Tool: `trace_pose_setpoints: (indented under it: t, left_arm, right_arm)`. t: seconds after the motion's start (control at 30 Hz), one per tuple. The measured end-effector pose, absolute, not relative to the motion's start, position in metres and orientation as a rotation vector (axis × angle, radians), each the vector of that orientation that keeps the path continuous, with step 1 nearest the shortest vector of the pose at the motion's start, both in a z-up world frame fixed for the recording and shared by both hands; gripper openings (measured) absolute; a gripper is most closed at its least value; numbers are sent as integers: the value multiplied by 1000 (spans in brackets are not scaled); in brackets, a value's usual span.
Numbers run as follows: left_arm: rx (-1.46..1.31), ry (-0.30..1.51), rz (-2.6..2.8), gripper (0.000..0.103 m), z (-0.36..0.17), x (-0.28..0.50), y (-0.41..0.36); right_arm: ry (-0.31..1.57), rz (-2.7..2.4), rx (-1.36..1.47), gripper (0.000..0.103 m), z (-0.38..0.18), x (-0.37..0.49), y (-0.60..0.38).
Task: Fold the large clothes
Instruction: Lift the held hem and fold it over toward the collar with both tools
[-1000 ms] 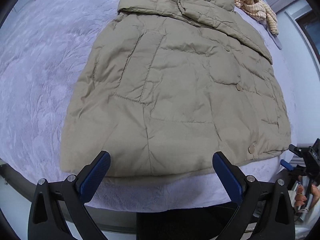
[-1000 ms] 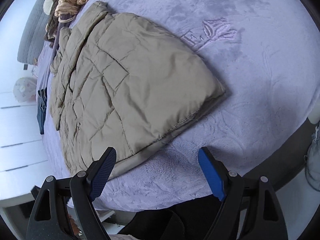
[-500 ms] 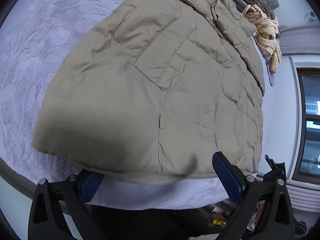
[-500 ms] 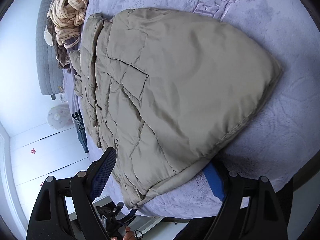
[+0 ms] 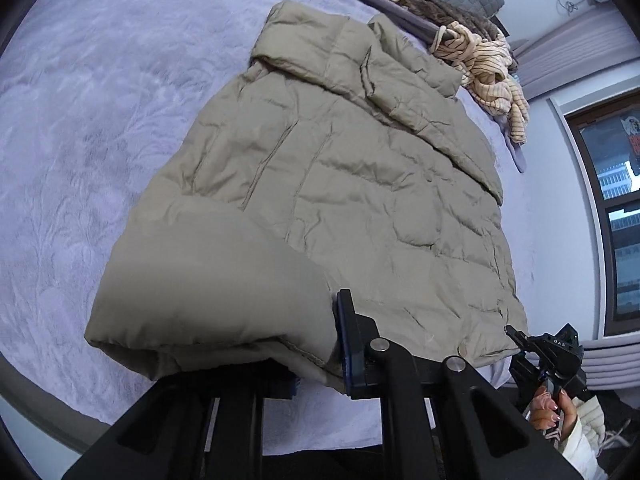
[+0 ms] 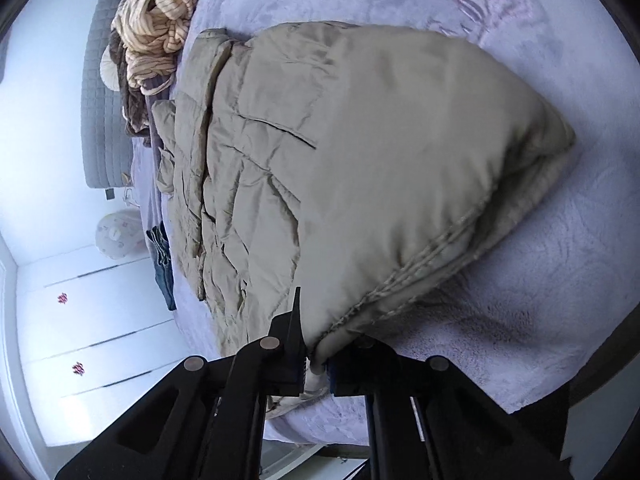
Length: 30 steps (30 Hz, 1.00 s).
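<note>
A khaki puffer jacket [image 5: 340,184] lies spread on the lilac bedspread [image 5: 80,120], sleeves folded in near the collar. My left gripper [image 5: 320,364] is shut on the jacket's hem at its near left corner, and the hem bulges up over the fingers. My right gripper [image 6: 316,364] is shut on the jacket [image 6: 360,152] at the other hem corner, with stitched edge pinched between the pads. The right gripper [image 5: 548,356] and the hand holding it also show at the lower right of the left wrist view.
A pile of striped beige and brown clothes [image 5: 480,52] lies beyond the collar, also in the right wrist view [image 6: 156,36]. Folded jeans [image 6: 162,256] lie at the bed's edge. A grey headboard [image 6: 100,120] and a dark window [image 5: 616,200] border the bed.
Both grippers moved in to the hem and closed on its two corners. The hem has lifted off the bedspread.
</note>
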State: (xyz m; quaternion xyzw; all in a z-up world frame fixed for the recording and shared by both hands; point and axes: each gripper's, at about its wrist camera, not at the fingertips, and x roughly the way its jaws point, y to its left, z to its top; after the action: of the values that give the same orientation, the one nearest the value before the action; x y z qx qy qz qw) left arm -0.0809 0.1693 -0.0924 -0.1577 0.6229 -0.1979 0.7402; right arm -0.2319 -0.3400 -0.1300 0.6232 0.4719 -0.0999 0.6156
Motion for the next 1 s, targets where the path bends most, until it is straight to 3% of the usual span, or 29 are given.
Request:
trace_pose_setpoints:
  t: [0.3, 0.63, 0.8, 1.0]
  left_arm:
    - [-282, 1157, -415, 17, -15, -33, 150]
    - [-181, 935, -310, 17, 72, 81, 95]
    - [-140, 949, -204, 17, 54, 154, 69]
    - [-77, 1057, -134, 17, -24, 227, 50]
  right_arm:
    - [1077, -102, 1108, 7, -56, -153, -355]
    - [1000, 96, 842, 7, 30, 3, -388]
    - [1030, 100, 812, 7, 14, 93, -402]
    - [1093, 40, 820, 7, -47, 157, -405]
